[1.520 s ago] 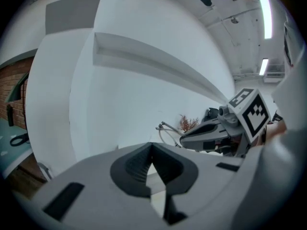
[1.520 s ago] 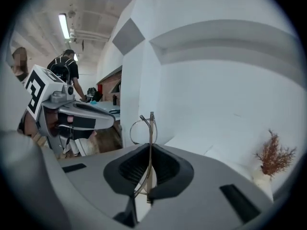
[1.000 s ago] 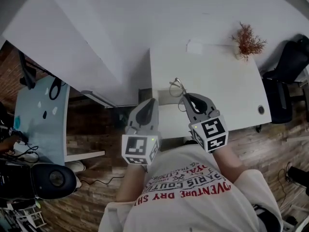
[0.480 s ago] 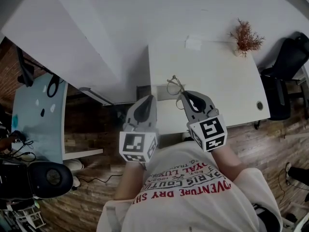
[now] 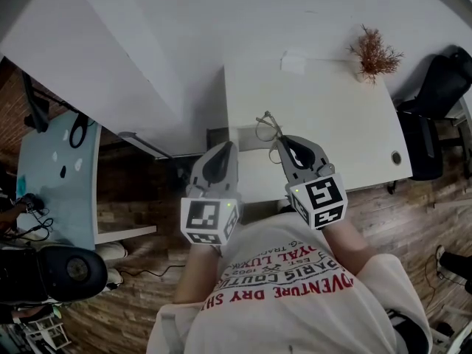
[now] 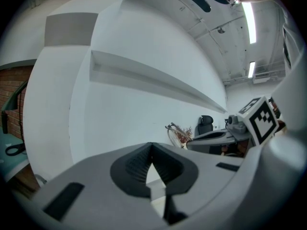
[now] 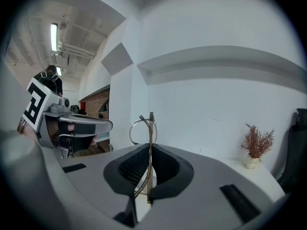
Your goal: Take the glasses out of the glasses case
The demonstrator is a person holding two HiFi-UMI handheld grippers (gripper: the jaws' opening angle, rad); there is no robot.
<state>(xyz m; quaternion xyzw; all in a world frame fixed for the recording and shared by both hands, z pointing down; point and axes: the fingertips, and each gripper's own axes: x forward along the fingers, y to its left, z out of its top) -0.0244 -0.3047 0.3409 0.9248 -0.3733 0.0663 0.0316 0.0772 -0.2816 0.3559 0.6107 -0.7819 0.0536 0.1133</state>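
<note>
Now the right gripper [image 5: 280, 144] pinches the glasses [image 5: 266, 127] between its jaws, lenses jutting beyond the tips, above the table [image 5: 332, 124]. The left gripper [image 5: 227, 150] has its jaws pressed together, empty. Extraction looks done; next comes a gentle set-down.

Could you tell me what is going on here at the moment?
A person holds a gripper in each hand over a white table. The right gripper is shut on the glasses, pinching the frame so that one lens ring stands up above its jaws, apparently lifted off the table. The left gripper hovers beside it, jaws together with nothing between them. The case cannot be made out in these views.
</note>
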